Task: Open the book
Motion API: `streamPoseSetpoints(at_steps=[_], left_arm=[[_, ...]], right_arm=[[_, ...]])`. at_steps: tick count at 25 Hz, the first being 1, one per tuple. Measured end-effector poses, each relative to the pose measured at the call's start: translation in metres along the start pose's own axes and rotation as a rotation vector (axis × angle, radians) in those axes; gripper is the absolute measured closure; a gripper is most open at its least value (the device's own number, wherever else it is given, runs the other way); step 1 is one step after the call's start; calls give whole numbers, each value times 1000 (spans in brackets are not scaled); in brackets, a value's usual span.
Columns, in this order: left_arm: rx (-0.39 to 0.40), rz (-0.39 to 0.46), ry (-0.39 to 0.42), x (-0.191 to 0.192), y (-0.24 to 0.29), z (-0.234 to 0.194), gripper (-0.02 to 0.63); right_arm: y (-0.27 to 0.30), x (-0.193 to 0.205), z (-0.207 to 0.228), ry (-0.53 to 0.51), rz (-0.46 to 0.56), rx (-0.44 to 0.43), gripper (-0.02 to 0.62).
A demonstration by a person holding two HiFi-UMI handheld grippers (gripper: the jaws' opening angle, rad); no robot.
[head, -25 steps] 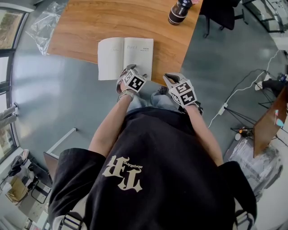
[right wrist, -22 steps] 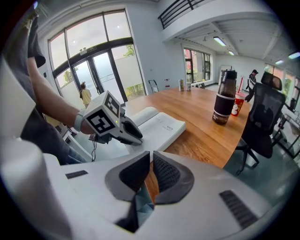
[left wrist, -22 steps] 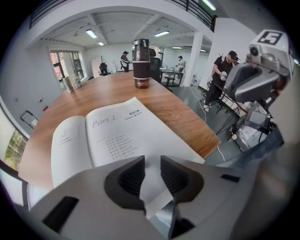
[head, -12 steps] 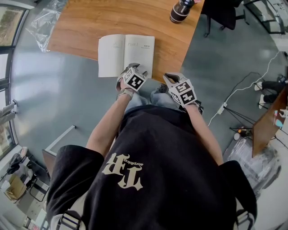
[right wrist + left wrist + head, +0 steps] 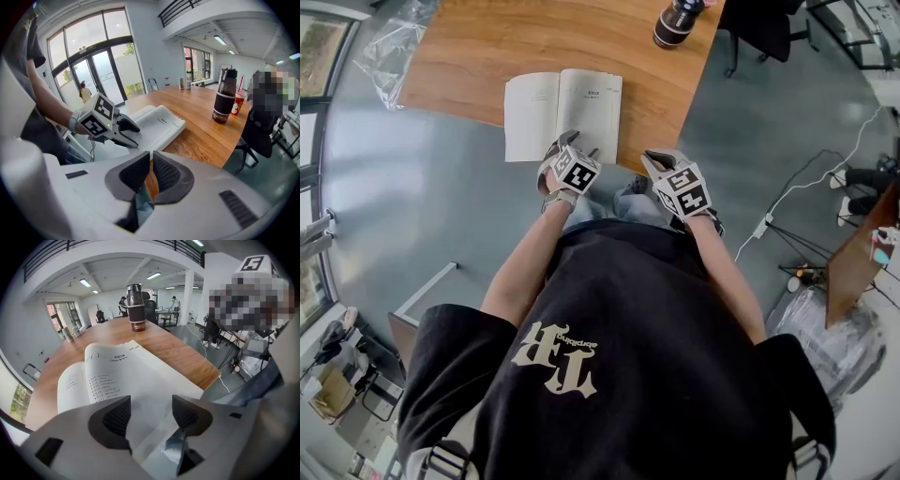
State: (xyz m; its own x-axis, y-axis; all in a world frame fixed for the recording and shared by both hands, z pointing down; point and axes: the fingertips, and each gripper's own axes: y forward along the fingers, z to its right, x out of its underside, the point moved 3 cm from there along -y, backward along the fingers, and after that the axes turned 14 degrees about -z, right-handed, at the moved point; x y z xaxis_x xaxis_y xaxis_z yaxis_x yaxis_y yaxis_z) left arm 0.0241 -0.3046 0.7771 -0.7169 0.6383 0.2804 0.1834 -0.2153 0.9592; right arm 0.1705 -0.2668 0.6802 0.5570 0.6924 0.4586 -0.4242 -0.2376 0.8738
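L claw (image 5: 151, 405) just opened wide, page (image 5: 140, 380) between, R claw (image 5: 151, 163) closed, book (image 5: 562, 112) open, white printed pgs

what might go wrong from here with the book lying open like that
1. The book overhangs the near edge of the table; a push from the left gripper might slide it off.
2. That gripper's jaws have just been opening, with the right page's edge in the gap, not pinched; the arched pages may flop back shut.
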Motion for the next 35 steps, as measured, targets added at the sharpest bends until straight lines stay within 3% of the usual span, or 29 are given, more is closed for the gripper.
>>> streamPoseSetpoints(at_steps=[5, 12, 20, 29, 35], left_arm=[[-51, -4, -12, 9, -12, -23, 337], [-79, 14, -137, 38, -34, -65, 338], [-23, 136, -226, 62, -66, -81, 338], [41, 165, -203, 93, -81, -95, 338], [24, 199, -225, 123, -97, -131, 338]], right_arm=[[11, -6, -6, -11, -11, -16, 586], [48, -27, -19, -41, -52, -61, 586], [89, -63, -49, -86, -89, -113, 586], [145, -103, -99, -141, -126, -204, 586], [171, -131, -136, -174, -128, -229, 587]])
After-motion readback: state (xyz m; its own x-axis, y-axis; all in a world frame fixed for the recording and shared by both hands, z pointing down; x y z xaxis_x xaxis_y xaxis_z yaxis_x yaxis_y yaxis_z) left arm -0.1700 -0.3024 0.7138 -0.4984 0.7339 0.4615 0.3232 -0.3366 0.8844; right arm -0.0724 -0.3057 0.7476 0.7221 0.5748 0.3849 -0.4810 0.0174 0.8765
